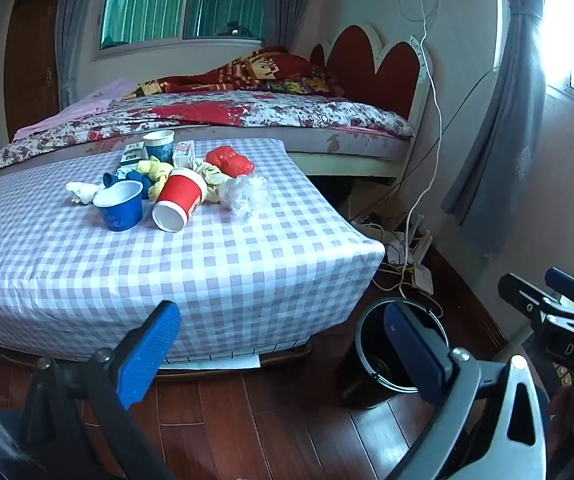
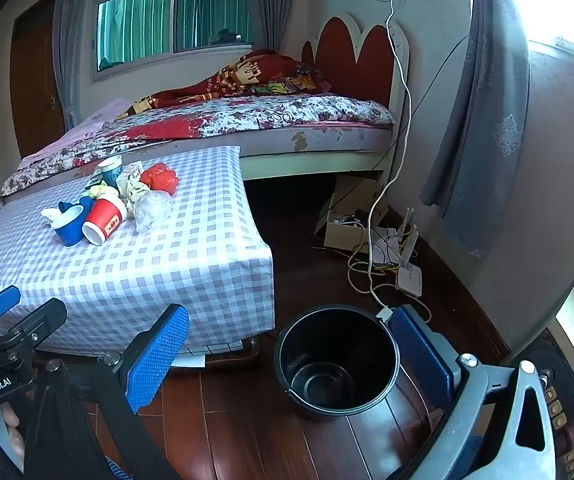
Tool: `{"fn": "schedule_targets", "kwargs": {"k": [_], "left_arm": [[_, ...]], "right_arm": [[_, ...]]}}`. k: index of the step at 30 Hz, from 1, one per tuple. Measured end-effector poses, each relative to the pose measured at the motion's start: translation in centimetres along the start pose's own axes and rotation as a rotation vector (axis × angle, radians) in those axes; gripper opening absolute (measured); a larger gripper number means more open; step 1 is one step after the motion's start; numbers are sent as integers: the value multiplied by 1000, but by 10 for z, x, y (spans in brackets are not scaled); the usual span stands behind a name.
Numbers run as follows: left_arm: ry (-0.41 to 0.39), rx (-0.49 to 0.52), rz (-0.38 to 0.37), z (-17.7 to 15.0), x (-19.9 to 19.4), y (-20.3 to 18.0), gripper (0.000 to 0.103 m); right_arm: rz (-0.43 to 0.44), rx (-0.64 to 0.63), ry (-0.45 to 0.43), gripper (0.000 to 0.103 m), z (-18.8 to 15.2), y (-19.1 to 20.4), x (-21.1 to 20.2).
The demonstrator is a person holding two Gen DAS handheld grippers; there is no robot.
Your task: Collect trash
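A heap of trash lies on the checkered table point(image 1: 215, 276) point(image 2: 191, 248): a tipped red paper cup point(image 1: 179, 200) point(image 2: 105, 220), a blue cup point(image 1: 121, 206) point(image 2: 69, 226), a red plastic bag point(image 1: 229, 160) point(image 2: 160, 177), a clear plastic bag point(image 1: 247, 194) point(image 2: 152, 209), yellow wrappers point(image 1: 155, 172), a white tissue point(image 1: 83, 192) and small cartons point(image 1: 183, 153). An empty black bucket point(image 2: 337, 364) point(image 1: 395, 356) stands on the floor right of the table. My left gripper point(image 1: 283, 344) is open and empty, short of the table's near edge. My right gripper point(image 2: 291, 354) is open and empty, above the bucket.
A bed point(image 1: 215, 116) point(image 2: 247, 120) stands behind the table. Cables, a router point(image 2: 409, 276) and a cardboard box point(image 2: 347, 228) lie on the wooden floor point(image 2: 247, 420) by the wall. Grey curtains point(image 2: 483, 120) hang at right. The right gripper shows at the left wrist view's right edge point(image 1: 559, 312).
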State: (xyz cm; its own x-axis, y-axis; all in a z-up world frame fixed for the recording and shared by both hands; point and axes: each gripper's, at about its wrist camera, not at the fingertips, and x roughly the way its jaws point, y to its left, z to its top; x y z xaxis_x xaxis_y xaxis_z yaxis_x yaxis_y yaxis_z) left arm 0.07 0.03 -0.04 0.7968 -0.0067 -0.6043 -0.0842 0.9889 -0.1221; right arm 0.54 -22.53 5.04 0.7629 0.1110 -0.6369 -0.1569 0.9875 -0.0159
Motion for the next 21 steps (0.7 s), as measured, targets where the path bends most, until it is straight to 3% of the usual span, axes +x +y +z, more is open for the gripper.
{"fn": "schedule_targets", "kwargs": {"k": [21], "left_arm": [[-9, 2, 20, 1, 0, 8, 102]], "right_arm": [[-13, -32, 15, 102, 0, 2, 4]]}}
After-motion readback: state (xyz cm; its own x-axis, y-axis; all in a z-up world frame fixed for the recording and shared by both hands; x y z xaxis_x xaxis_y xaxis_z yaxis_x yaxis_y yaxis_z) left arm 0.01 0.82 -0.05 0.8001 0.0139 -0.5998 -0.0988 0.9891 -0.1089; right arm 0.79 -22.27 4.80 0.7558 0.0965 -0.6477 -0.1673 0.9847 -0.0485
